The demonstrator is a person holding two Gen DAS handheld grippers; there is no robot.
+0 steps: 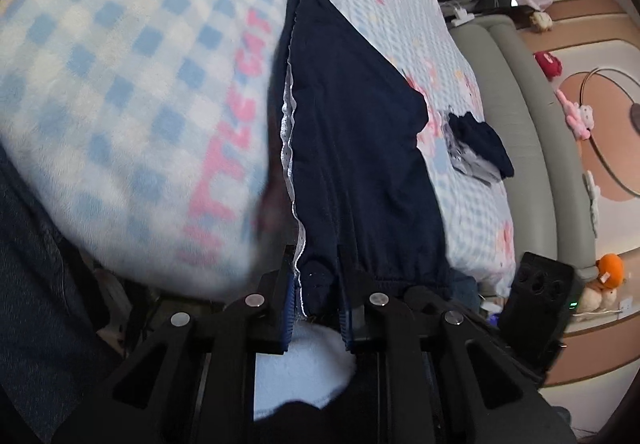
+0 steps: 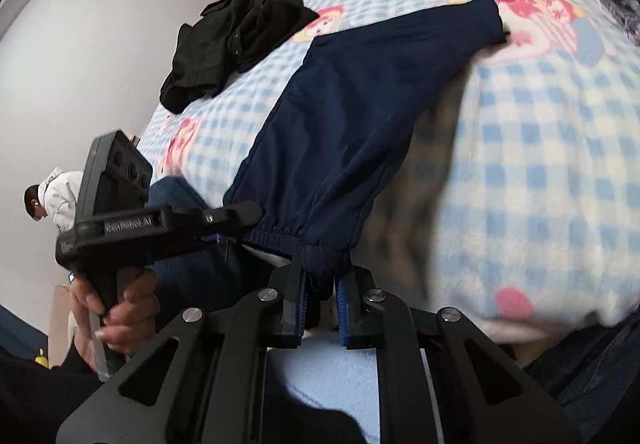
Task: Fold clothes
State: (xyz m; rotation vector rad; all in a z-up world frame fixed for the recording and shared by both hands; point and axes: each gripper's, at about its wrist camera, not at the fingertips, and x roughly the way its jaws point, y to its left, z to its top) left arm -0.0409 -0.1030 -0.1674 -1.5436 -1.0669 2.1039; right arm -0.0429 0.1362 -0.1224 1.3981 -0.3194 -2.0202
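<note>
A navy blue garment [image 1: 352,147] with an elastic hem and a white lace edge [image 1: 289,147] stretches from the bed toward both grippers. My left gripper [image 1: 318,284] is shut on one corner of its hem. My right gripper [image 2: 322,284] is shut on the other end of the same hem [image 2: 320,244]. In the right wrist view the garment [image 2: 360,103] hangs off the bed's edge, and the left gripper [image 2: 224,219] shows to the left, held by a hand.
The bed has a blue checked cartoon blanket [image 1: 120,83]. A small folded dark piece [image 1: 480,143] lies further along the bed. A black clothes pile [image 2: 236,35] lies near the far side. A grey padded bed frame [image 1: 520,123] and toys are at the right.
</note>
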